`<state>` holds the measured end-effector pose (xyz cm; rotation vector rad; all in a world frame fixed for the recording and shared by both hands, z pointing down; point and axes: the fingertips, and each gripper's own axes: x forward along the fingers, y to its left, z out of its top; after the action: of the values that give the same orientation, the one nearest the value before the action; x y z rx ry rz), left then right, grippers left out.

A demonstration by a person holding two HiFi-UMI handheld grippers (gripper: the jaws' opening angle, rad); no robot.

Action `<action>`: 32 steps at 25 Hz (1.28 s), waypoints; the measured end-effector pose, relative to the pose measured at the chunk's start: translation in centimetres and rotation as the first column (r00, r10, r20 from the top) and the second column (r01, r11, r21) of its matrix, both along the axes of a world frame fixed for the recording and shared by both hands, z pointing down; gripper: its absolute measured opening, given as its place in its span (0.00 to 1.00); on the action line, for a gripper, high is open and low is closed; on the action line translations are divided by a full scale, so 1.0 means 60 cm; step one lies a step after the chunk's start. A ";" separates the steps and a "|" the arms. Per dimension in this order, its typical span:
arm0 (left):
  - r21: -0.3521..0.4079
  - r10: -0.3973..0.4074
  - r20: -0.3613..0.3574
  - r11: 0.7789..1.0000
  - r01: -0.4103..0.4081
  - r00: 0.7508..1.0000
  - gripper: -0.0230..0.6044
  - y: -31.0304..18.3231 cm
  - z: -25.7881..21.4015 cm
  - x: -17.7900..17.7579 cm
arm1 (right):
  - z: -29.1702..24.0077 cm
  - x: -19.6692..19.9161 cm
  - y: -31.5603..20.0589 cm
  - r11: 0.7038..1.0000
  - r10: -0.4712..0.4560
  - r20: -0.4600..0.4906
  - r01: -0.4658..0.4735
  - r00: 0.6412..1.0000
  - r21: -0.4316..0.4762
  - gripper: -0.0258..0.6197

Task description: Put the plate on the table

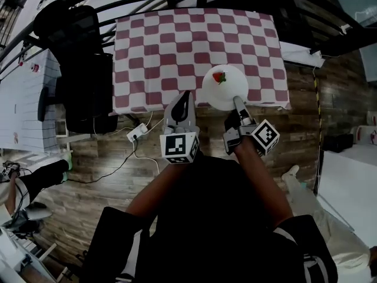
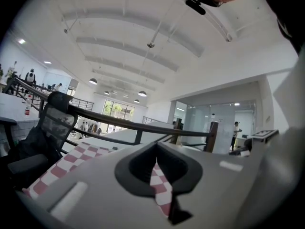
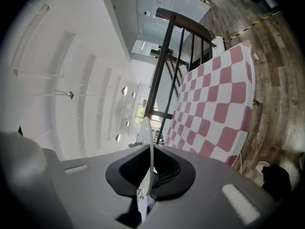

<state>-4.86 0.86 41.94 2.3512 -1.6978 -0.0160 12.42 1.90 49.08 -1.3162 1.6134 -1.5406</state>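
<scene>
One round white plate (image 1: pixel 222 94) is rim-clamped in the right claw (image 1: pixel 237 101) over checkered cloth (image 1: pixel 177 46); left claw (image 1: pixel 184 99) closed, empty.

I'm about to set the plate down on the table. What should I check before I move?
1. Right gripper clamped on the plate rim: ok.
2. Strawberry sitting on the plate: ok.
3. Checked table free of other things where the plate would land: ok.
4. Plate fully over the table: not ok; in the head view its near rim reaches past the table's near edge.
5. Plate level: cannot tell.
6. Left gripper shut, empty, beside the plate without touching it: ok.
</scene>
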 end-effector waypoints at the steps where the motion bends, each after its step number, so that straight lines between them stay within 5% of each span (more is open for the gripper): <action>1: 0.000 0.006 -0.002 1.000 -0.006 1.000 0.05 -0.013 0.001 -0.006 | 0.002 -0.006 -0.010 1.000 0.004 -0.004 -0.004 1.000 -0.006 0.06; 9: -0.018 0.076 -0.062 0.997 -0.078 0.995 0.05 -0.088 0.016 -0.033 | 0.009 -0.027 -0.072 0.999 0.048 -0.058 -0.050 0.997 -0.018 0.06; 19: -0.029 0.113 -0.076 0.993 -0.115 0.991 0.05 -0.120 0.031 -0.023 | 0.038 -0.032 -0.091 0.996 0.065 -0.014 -0.066 0.998 -0.065 0.06; 26: 0.004 0.173 -0.088 0.985 -0.173 0.981 0.05 -0.158 0.028 -0.020 | 0.064 -0.049 -0.156 0.999 0.027 -0.017 -0.028 0.999 -0.031 0.06; 32: -0.021 0.124 -0.063 0.992 -0.125 0.990 0.05 -0.218 0.046 -0.035 | 0.099 -0.074 -0.238 0.999 -0.039 -0.015 0.039 0.999 -0.034 0.06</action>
<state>-6.97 -12.21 44.72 2.4079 -1.5124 -0.0442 8.00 -12.38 55.02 -1.3255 1.6385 -1.5912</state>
